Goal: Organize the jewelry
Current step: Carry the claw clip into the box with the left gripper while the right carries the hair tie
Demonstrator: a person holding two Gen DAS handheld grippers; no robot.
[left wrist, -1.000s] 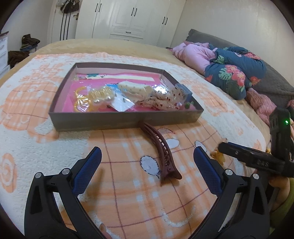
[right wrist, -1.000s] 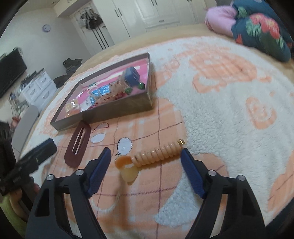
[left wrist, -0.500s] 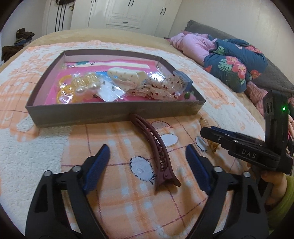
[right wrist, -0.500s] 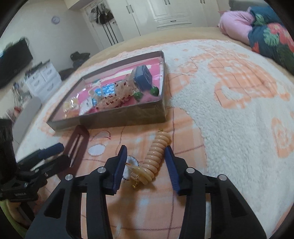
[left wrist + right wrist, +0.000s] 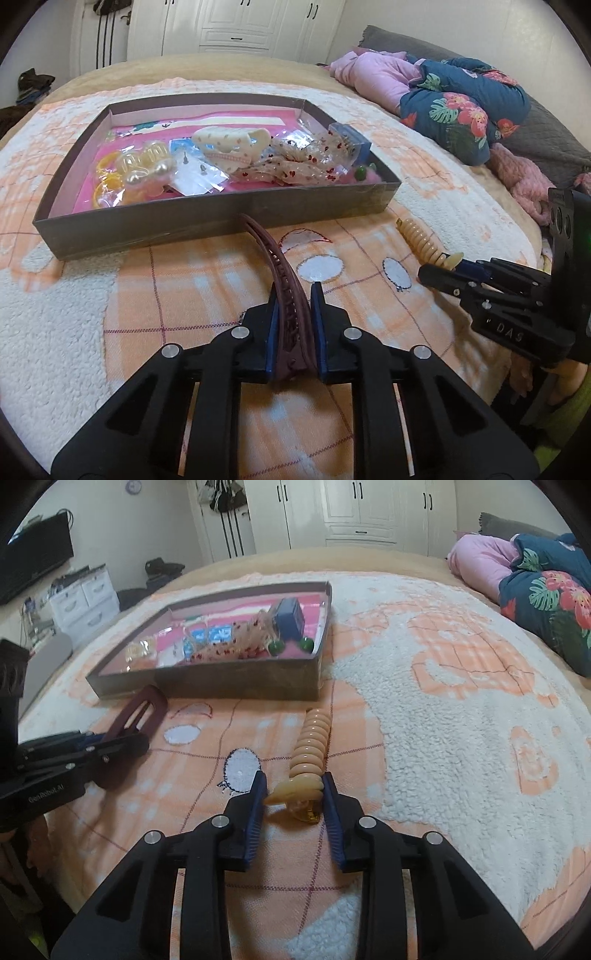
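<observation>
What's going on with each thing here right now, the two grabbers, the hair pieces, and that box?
Left gripper: shut on the maroon hair clip.
Maroon hair clip: held at its near end, far tip by the box wall.
Right gripper: shut on the peach spiral hair tie.
Peach spiral hair tie: stretched along the blanket, near end gripped.
Box: open-topped, holding accessories.

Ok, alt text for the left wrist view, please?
The left gripper is shut on a maroon hair clip lying on the blanket, its far end touching the grey tray of accessories. At right, the right gripper grips a beige spiral tie.
</observation>
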